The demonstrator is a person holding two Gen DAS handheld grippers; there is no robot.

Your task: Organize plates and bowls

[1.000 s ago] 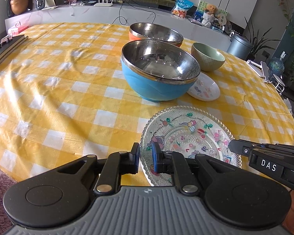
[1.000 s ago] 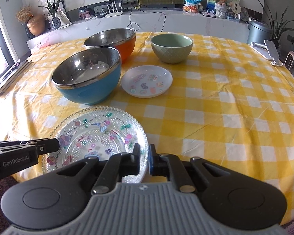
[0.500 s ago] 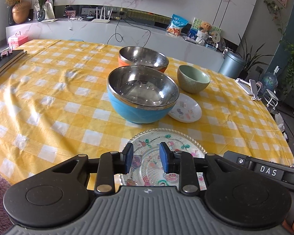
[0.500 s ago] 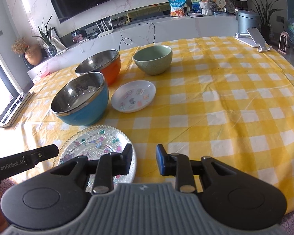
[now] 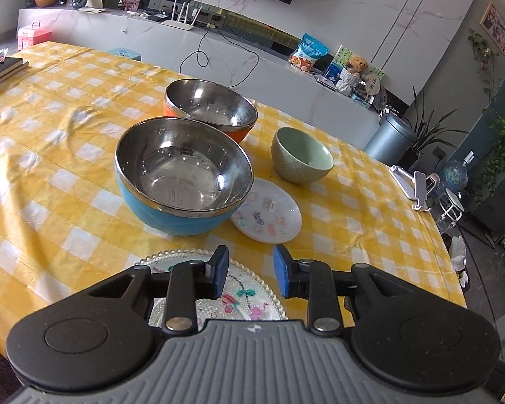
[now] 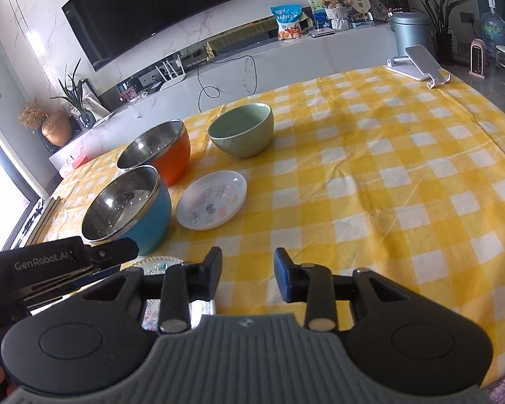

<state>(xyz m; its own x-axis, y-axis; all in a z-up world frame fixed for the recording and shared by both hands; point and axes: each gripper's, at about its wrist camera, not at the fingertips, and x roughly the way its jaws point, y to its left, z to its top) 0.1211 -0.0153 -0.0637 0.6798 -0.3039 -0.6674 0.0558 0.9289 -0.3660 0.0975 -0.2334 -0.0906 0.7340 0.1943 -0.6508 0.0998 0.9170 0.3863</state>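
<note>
Our left tool (image 5: 249, 276) and right tool (image 6: 247, 274) have just been opening, released with nothing between them. Nearest, below the left tool, the glass plate (image 5: 245, 289) lies at the desk (image 6: 404, 175) edge. Beyond sit the blue bowl (image 5: 181, 175) and small white plate (image 5: 269, 217), then the green bowl (image 5: 301, 155) and orange bowl (image 5: 212, 106).

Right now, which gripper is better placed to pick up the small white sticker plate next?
Probably the left gripper: open and empty, it points almost straight at the small white plate. From the right gripper, also open and empty, that plate lies off to the left.
</note>
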